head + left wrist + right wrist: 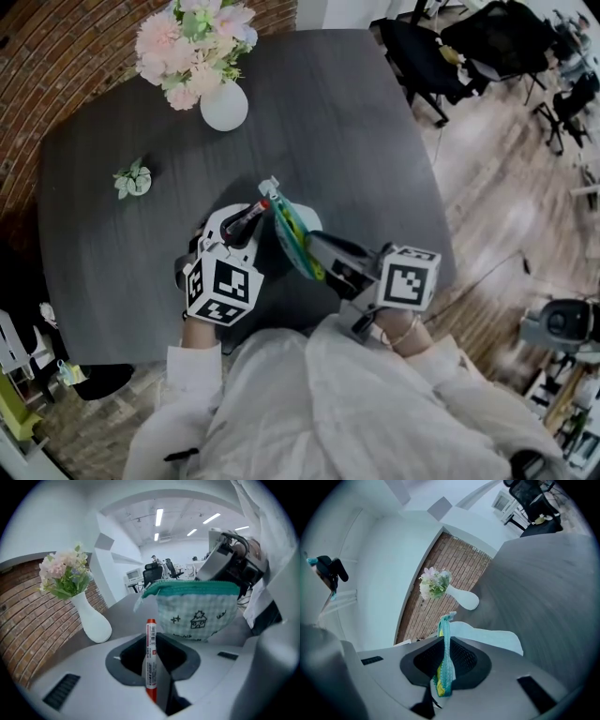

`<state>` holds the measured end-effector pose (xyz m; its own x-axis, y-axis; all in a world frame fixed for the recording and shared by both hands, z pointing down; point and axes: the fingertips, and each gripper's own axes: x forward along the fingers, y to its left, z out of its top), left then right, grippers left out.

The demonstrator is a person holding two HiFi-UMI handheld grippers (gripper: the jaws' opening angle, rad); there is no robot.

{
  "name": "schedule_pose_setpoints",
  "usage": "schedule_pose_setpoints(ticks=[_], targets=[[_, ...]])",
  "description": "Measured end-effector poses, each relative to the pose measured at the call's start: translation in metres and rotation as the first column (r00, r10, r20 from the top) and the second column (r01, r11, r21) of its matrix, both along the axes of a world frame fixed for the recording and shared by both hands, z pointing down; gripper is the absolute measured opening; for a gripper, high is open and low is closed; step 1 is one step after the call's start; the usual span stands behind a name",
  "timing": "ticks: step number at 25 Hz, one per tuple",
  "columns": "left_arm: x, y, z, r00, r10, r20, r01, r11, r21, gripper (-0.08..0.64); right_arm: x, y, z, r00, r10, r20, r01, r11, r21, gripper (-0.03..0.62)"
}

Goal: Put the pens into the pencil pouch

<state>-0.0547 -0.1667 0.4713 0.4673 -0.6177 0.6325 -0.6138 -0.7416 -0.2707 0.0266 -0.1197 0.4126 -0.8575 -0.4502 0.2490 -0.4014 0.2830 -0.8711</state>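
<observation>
My left gripper (246, 225) is shut on a red pen (251, 214), which sticks out slantwise from its jaws. In the left gripper view the pen (150, 653) stands upright between the jaws, just in front of the pencil pouch (197, 611). The pouch is pale checked cloth with a teal zip edge on top. My right gripper (315, 251) is shut on the pouch (292, 239) and holds it above the table, right next to the pen. In the right gripper view the teal zip edge (445, 663) is pinched between the jaws.
A white vase of pink flowers (223, 105) stands at the back of the dark grey table (356, 141). A small green sprig (132, 178) lies at the left. Office chairs (431, 66) stand beyond the table's right edge. A brick wall (56, 56) runs at the back left.
</observation>
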Motion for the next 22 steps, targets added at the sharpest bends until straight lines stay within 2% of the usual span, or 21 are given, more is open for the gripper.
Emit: schedule_pose_setpoints(ticks=[4, 9, 12, 14, 18, 22], targets=[[0.006, 0.007, -0.019, 0.988, -0.059, -0.14, 0.059, 0.998, -0.005, 0.071, -0.001, 0.0, -0.004, 1.0, -0.001, 0.008, 0.001, 1.0, 0.015, 0.037], [0.003, 0.012, -0.044, 0.973, -0.094, -0.209, 0.099, 0.995, 0.014, 0.071, -0.001, 0.002, -0.008, 1.0, 0.001, 0.015, -0.001, 1.0, 0.028, 0.037], [0.001, 0.014, -0.06, 0.953, -0.11, -0.282, 0.12, 0.992, 0.022, 0.071, -0.002, 0.002, -0.01, 1.0, -0.003, 0.019, 0.003, 0.999, 0.035, 0.037], [0.001, 0.015, -0.073, 0.927, -0.115, -0.357, 0.131, 0.991, 0.023, 0.071, -0.003, 0.003, -0.01, 1.0, -0.003, 0.021, 0.002, 0.999, 0.036, 0.037], [0.005, 0.018, -0.102, 0.852, -0.114, -0.51, 0.152, 0.988, 0.033, 0.069, -0.003, 0.006, -0.011, 0.999, -0.002, 0.033, 0.001, 0.999, 0.034, 0.037], [0.012, 0.019, -0.131, 0.797, -0.058, -0.601, 0.139, 0.986, 0.088, 0.071, -0.004, 0.006, -0.011, 0.999, -0.004, 0.039, 0.002, 0.999, 0.032, 0.037]])
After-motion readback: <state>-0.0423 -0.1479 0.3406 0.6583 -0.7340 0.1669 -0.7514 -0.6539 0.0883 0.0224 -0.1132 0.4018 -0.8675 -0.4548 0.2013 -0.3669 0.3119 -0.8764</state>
